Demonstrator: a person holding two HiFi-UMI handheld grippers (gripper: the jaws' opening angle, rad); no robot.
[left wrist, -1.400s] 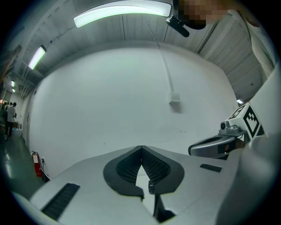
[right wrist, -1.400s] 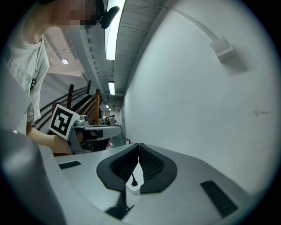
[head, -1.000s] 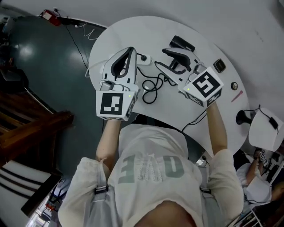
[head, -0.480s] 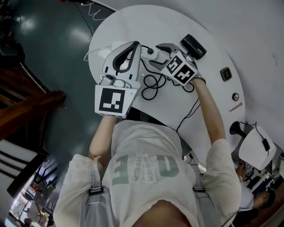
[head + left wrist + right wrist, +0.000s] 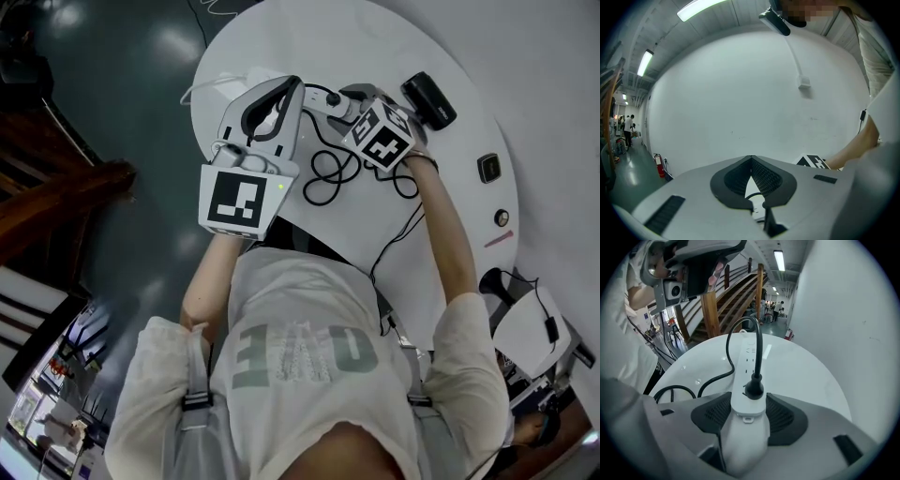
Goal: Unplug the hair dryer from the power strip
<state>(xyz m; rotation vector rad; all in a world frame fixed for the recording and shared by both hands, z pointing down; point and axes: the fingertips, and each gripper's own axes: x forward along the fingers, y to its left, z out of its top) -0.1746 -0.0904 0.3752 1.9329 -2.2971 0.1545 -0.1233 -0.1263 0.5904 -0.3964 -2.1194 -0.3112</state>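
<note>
A white power strip [image 5: 747, 376] lies on the round white table [image 5: 801, 376] with a black plug [image 5: 753, 389] in its near socket. The plug's black cable [image 5: 740, 338] loops up and away. My right gripper [image 5: 749, 413] has just been closing its jaws on that end of the strip, and both pads [image 5: 787, 418] meet its sides. In the head view the right gripper [image 5: 345, 101] sits at the power strip [image 5: 319, 94], with the black hair dryer [image 5: 428, 98] just beyond it. My left gripper [image 5: 298, 82] hovers above the strip's other end, shut and holding nothing.
Loose black cable [image 5: 328, 173] coils on the table near its front edge. A small black square device [image 5: 487, 167], a round knob [image 5: 502, 217] and a red pen [image 5: 499, 241] lie on the table's right side. A wooden staircase [image 5: 56, 206] stands left, off the table.
My right gripper has swung from the table's near right down onto the end of the power strip. The left gripper has sunk a little over the strip.
</note>
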